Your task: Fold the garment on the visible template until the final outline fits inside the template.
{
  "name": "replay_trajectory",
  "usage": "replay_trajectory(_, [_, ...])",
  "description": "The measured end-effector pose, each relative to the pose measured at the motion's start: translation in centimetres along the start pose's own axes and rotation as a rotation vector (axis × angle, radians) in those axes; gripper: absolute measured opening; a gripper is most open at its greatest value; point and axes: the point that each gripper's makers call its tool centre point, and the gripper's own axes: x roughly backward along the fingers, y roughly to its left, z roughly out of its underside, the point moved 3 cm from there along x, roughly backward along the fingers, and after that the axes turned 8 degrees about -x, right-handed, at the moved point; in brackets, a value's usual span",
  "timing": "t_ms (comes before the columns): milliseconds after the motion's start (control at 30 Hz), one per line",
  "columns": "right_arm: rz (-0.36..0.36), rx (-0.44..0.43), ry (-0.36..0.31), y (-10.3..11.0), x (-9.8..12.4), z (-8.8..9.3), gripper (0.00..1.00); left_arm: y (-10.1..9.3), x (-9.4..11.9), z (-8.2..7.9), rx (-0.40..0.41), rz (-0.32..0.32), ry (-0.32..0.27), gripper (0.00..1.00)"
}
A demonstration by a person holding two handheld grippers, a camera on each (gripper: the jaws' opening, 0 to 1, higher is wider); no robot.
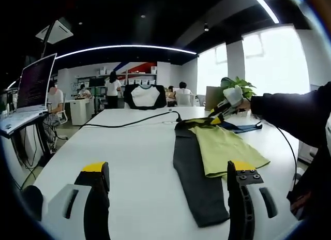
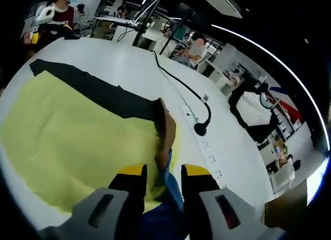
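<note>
While the right gripper (image 2: 161,180) has its fingers closed on a bunched edge of the yellow-green garment (image 2: 72,141), the left gripper (image 1: 168,185) is held with its fingers wide apart and empty above the white surface (image 1: 129,162). Ahead of the left fingers, toward their right side, the garment is spread over a dark template (image 1: 199,183). If the pinched edge is drawn too far, the cloth could be dragged past the template's outline, or the thin bite could be lost mid-fold.
</note>
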Motion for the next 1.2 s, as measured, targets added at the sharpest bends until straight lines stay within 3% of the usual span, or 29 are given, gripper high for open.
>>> replay_trajectory(200, [0.007, -0.037, 0.011, -0.2, -0.3, 0.6, 0.07, 0.0, -0.2, 0.2, -0.01, 0.007, 0.006, 0.99])
replay_trajectory(400, [0.014, -0.071, -0.006, -0.6, -0.4, 0.5, 0.01, 0.0, -0.4, 0.3, -0.012, 0.01, 0.012, 0.99])
replay_trajectory(633, [0.017, -0.097, -0.018, -1.6, -0.4, 0.1, 0.0, 0.0, -0.6, 0.6, -0.012, 0.017, 0.022, 0.98])
replay_trajectory(1000, [0.05, -0.352, -0.08, -4.5, -1.1, 0.4, 0.0, 0.2, -0.8, 0.9, -0.01, 0.013, 0.033, 0.98])
replay_trajectory(1200, [0.055, -0.382, -0.068, -5.1, -1.8, 0.8, 0.0, 0.4, -0.8, 1.1, -0.008, 0.004, 0.042, 0.98])
